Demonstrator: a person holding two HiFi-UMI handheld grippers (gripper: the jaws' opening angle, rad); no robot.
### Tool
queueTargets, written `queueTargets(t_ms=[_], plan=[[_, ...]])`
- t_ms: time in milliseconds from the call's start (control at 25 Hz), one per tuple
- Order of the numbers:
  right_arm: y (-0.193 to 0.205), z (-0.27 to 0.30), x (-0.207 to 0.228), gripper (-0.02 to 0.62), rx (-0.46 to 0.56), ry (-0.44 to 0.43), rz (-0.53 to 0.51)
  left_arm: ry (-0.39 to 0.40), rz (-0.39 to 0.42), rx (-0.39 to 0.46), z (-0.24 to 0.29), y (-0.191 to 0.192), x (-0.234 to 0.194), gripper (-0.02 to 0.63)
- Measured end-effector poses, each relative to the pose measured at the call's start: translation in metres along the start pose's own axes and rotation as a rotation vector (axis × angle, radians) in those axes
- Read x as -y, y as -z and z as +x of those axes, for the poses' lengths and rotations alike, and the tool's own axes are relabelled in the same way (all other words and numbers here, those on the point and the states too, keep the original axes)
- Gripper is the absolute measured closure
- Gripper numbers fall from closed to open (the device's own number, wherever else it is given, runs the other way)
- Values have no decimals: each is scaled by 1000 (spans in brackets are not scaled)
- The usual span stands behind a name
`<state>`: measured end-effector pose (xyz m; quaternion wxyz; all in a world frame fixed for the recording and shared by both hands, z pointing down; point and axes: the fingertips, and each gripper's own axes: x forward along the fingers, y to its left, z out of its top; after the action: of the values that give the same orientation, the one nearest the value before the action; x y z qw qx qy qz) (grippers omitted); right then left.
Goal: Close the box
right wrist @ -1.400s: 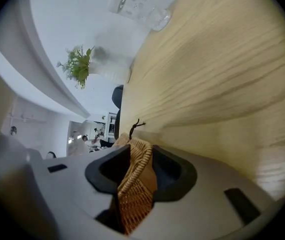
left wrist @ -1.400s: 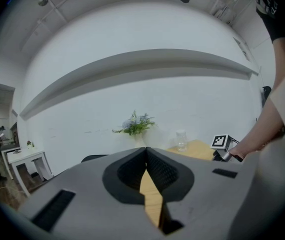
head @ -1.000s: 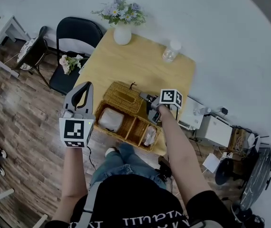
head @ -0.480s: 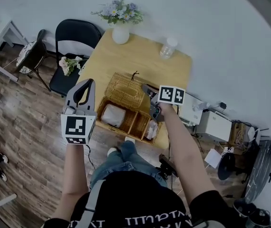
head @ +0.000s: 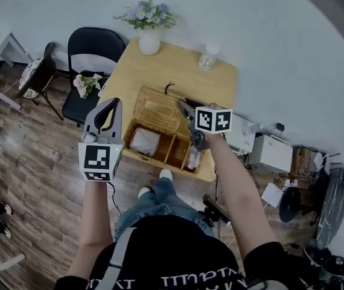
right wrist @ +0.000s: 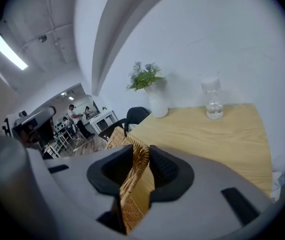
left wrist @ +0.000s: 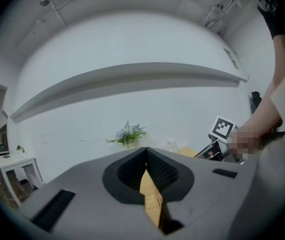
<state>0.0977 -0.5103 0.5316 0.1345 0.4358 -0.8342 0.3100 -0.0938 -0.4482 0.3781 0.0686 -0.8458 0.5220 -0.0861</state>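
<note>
An open wicker box (head: 160,148) with white packets in its compartments stands at the near edge of the wooden table (head: 178,71). Its woven lid (head: 157,109) is hinged back and tilted up behind the box. My right gripper (head: 184,106) is shut on the lid's right edge; in the right gripper view the wicker lid (right wrist: 131,194) runs between the pads of the right gripper (right wrist: 140,156). My left gripper (head: 111,104) hangs in the air left of the box, apart from it. Its jaws (left wrist: 146,151) are shut with nothing between them.
A white vase of flowers (head: 149,40) and a glass bottle (head: 207,56) stand at the table's far edge. A black chair (head: 93,47) with a bouquet (head: 82,83) is on the left. White appliances (head: 262,148) and cables lie on the floor to the right.
My right gripper has risen and rolled with the lid's edge in it, so the lid stands steeper. The left gripper has drifted slightly upward and stays shut.
</note>
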Motion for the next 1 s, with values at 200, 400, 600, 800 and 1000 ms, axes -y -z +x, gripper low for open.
queueTargets(t_ms=[200, 400, 600, 800, 1000], plan=[[-5, -13, -17, 489, 13, 24, -114, 6, -7, 2, -12, 1, 1, 595], [-8, -24, -33, 497, 28, 41, -183, 23, -15, 25, -24, -2, 1, 595], [-7, -38, -50, 515, 53, 56, -215, 46, -23, 15, -40, 4, 4, 595], [-2, -48, -64, 520, 51, 59, -225, 70, -25, 24, -57, 5, 5, 595], [6, -57, -83, 518, 16, 31, -268, 84, -30, 25, -71, 8, 2, 595]])
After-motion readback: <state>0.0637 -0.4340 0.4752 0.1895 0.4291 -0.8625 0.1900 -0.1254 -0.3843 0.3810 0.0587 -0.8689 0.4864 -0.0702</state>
